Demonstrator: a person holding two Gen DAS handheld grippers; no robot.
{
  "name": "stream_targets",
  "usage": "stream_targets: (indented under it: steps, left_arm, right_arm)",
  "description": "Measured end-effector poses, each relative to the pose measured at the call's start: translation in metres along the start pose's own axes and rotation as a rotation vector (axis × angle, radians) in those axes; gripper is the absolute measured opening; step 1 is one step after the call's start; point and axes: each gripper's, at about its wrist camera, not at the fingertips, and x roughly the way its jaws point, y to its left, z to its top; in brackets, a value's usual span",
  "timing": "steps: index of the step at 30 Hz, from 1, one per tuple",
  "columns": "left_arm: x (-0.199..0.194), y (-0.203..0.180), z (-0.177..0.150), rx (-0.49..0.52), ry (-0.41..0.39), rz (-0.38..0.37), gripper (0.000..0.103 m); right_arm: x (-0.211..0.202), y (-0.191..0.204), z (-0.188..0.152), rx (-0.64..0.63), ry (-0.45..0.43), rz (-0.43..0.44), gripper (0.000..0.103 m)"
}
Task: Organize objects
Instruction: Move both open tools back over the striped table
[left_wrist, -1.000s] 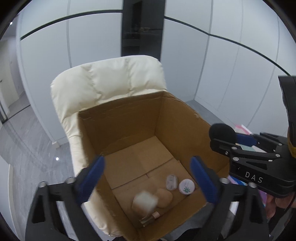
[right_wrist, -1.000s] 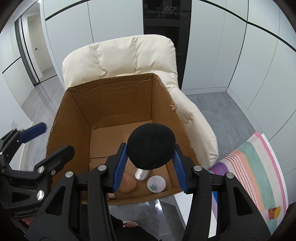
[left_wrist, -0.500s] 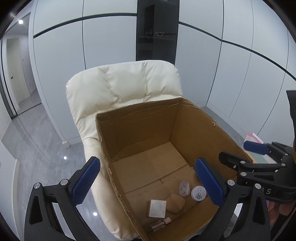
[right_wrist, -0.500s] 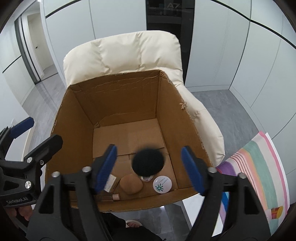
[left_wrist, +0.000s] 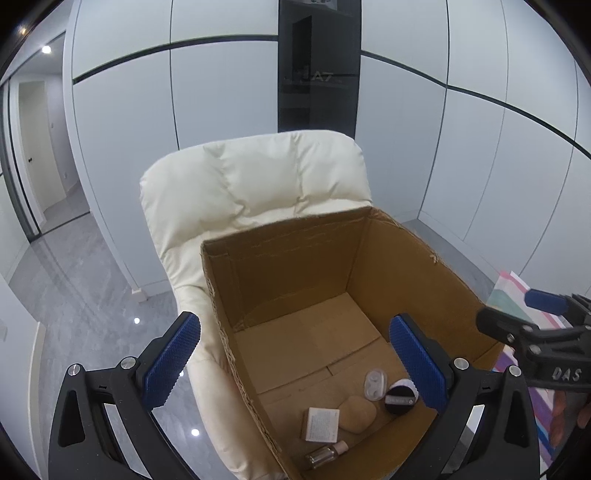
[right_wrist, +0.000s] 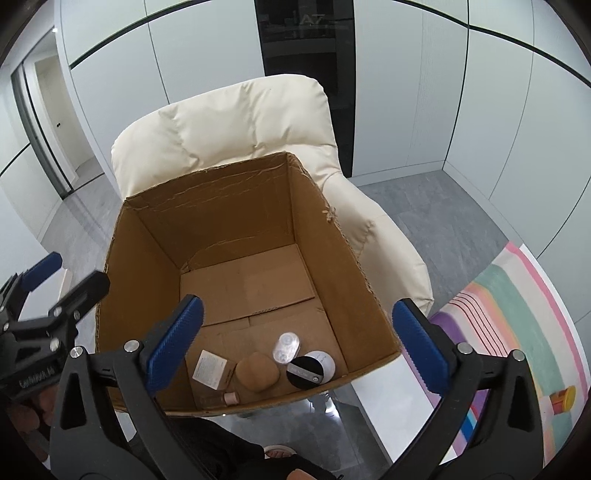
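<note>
My left gripper hangs over the cardboard box with its tongs spread wide and nothing between them. Inside the box, along its near wall, I see from left to right a small glass bottle lying flat, a white square carton, a tan sponge, a clear lens case, and the black puff resting partly on a white jar. My right gripper is also above the box, wide and empty. The box sits on a cream armchair.
</note>
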Motion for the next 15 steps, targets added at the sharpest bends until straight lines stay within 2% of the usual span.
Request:
stream_targets:
  steps: [15]
  left_arm:
    - [0.005, -0.036, -0.002, 0.038, 0.018, -0.042, 0.103]
  right_arm:
    - [-0.022, -0.040, -0.015, 0.028, -0.014, -0.074, 0.103]
